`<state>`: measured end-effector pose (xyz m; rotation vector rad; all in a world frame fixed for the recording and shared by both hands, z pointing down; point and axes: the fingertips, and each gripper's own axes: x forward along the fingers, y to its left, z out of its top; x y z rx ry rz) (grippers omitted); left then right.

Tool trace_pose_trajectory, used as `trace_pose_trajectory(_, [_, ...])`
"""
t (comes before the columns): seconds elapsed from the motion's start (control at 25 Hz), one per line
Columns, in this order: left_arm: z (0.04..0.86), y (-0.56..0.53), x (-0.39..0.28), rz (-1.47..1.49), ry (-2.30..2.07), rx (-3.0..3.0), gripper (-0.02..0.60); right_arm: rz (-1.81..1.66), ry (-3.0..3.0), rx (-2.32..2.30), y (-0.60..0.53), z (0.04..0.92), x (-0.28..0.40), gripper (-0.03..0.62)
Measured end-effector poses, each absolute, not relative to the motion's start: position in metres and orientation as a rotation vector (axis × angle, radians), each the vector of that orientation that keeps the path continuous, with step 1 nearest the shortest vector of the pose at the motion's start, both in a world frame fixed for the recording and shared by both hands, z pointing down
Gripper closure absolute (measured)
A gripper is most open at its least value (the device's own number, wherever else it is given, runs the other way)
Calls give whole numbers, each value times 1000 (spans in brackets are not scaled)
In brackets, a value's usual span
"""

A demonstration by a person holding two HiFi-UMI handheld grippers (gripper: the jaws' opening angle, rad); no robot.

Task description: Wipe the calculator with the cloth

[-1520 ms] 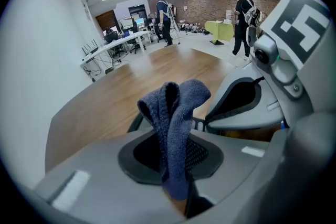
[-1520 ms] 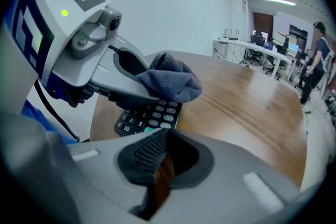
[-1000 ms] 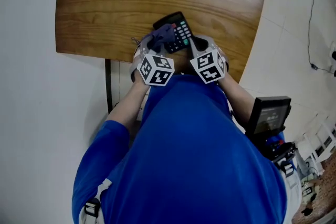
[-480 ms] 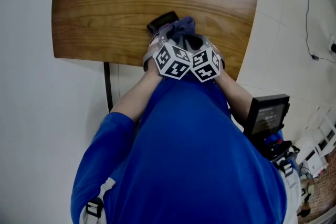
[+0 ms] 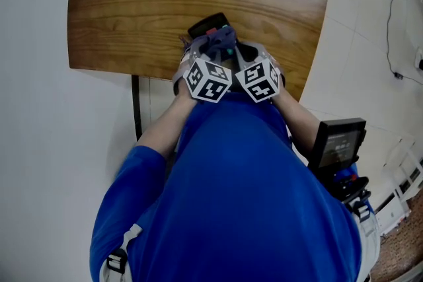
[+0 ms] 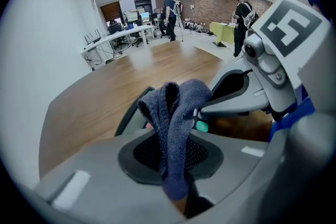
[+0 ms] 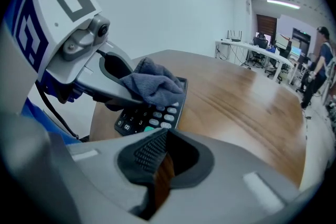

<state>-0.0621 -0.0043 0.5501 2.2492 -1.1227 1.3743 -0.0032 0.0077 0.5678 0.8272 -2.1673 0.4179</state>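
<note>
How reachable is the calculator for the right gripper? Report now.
Probably yes. The calculator lies just ahead-left of the right gripper, its near keys bare; the left gripper and cloth cover only the far part. The right jaws are together, though, so they would have to open first.

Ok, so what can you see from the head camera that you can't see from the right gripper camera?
Only the head view shows the person's blue shirt and a black screen at their side. Only the right gripper view shows the number keys and far-off desks. Both show the left gripper holding the cloth on the calculator, on the wooden table.
</note>
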Motion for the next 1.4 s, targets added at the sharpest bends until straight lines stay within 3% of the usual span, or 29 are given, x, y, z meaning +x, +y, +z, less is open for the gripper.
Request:
trace_pose_trajectory(0.44, [557, 16, -112, 1361, -1217, 2142, 515, 406, -2166, 815, 7, 570, -3, 591])
trace_pose_trajectory(1.0, [563, -31, -45, 1361, -1125, 2290, 515, 441, -2154, 1024, 0, 564, 46, 591])
trace_pose_trajectory(1.4, [569, -16, -71, 1397, -1148, 2251, 515, 451, -2173, 989, 8, 566, 36, 591])
